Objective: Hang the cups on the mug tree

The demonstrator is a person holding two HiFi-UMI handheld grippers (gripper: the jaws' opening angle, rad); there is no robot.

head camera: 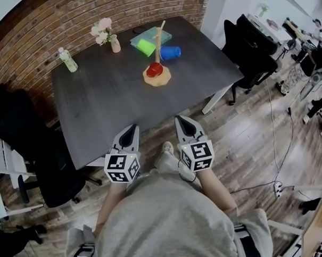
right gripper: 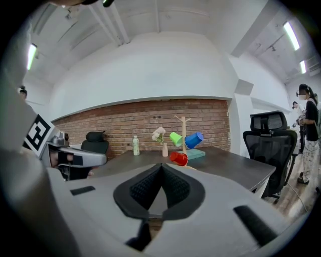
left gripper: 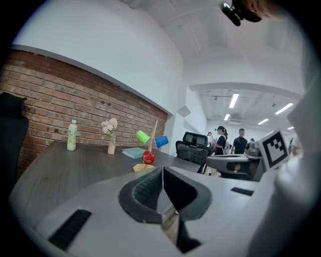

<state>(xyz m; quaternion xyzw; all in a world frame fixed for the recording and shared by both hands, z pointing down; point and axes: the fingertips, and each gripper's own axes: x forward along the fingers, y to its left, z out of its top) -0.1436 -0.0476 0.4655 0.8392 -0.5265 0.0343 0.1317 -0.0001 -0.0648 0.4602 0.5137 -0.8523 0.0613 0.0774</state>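
**Looks like all three cups are up, so here's how I'd wrap it**

Left gripper (head camera: 132, 130) and right gripper (head camera: 183, 123) are both down by the person's waist at the near edge of the bench (head camera: 109, 99). That's well apart from the mug tree (head camera: 159, 37) at the far end. Both sets of fingers are clenched tight with nothing between them.

The green cup (head camera: 146, 47) and blue cup (head camera: 170, 53) hang off upper pegs, one on either side of the pole. The red cup (head camera: 154, 70) hangs low, just over the wooden base, and I can't tell if it touches it.

My read is the job's basically done. To finish well, keep both grippers back and don't knock the bench. If the red one looks barely hooked, go in slow with one gripper, pinch its rim, and seat it further onto its peg.
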